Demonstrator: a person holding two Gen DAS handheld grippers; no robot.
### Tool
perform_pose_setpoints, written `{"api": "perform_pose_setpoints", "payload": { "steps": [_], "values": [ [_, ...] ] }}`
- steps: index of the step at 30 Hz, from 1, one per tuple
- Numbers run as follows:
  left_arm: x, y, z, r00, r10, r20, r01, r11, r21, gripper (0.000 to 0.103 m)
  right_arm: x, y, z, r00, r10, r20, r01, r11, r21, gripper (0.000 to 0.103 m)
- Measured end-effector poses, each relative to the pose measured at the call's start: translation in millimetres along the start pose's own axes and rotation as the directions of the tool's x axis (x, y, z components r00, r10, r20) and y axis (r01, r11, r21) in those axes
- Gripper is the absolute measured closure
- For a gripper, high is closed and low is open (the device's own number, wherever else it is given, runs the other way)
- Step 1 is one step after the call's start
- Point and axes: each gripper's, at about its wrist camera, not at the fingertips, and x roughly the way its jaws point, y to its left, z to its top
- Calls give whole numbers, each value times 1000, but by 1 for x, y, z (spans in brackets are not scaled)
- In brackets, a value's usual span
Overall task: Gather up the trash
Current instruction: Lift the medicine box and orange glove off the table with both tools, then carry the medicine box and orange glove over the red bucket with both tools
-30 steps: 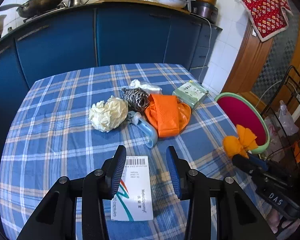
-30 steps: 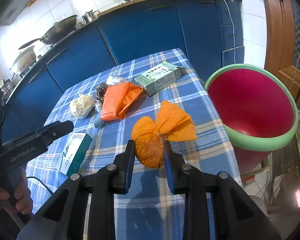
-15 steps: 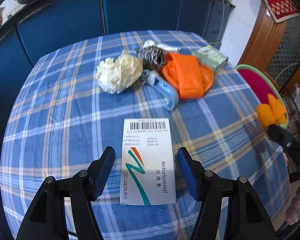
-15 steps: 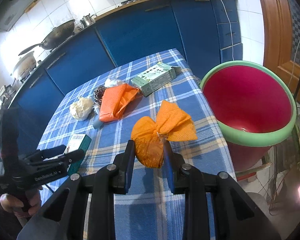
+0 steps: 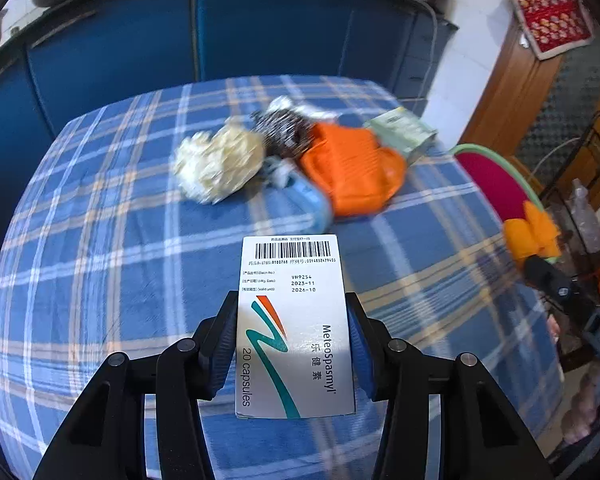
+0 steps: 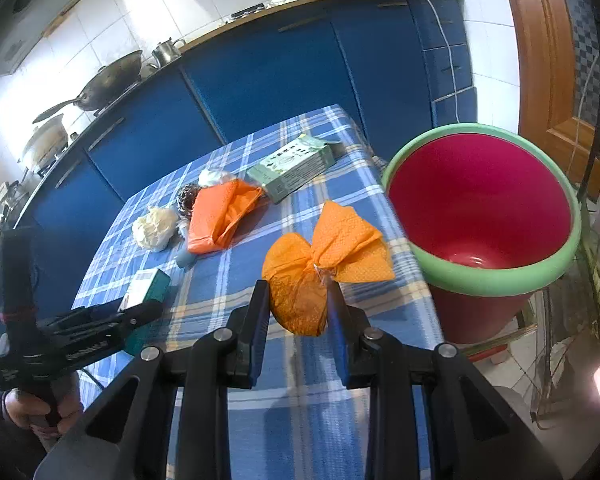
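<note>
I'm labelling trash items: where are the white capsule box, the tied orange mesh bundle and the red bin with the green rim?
White capsule box (image 5: 294, 328): left wrist view, printed top face.
Tied orange mesh bundle (image 6: 300, 284): right wrist view, rounded lower part.
Red bin with green rim (image 6: 496, 280): right wrist view, near rim.

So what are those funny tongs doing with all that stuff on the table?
A person is tidying up trash with two sets of tongs. The left tongs are squeezing a medicine box, and the right tongs are holding an orange wrapper above the table. The red bin waits beside the table. More trash sits farther back, like an orange bag and a green box.
</note>
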Motion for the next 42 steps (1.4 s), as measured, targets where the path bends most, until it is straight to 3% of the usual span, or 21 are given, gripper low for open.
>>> {"api": "perform_pose_setpoints", "payload": {
  "steps": [10, 24, 29, 40, 42],
  "values": [
    [-7, -52, 29, 996, -78, 46, 73, 992, 107, 51, -10, -28, 9, 998, -44, 35, 42, 998, 51, 72],
    [29, -155, 73, 979, -203, 34, 185, 941, 283, 51, -21, -88, 24, 986, -147, 80, 136, 981, 136, 72],
    [54, -191, 81, 978, -208, 6, 194, 919, 343, 51, -22, -112, 22, 982, -169, 83, 152, 972, 180, 72],
    [86, -223, 87, 974, -218, -54, 223, 910, 350, 51, -22, -140, 15, 981, -175, 87, 151, 961, 231, 71],
    [87, -224, 87, 976, -211, -56, 217, 912, 348, 43, -22, -143, 15, 981, -174, 87, 149, 960, 237, 71]
  ]
}}
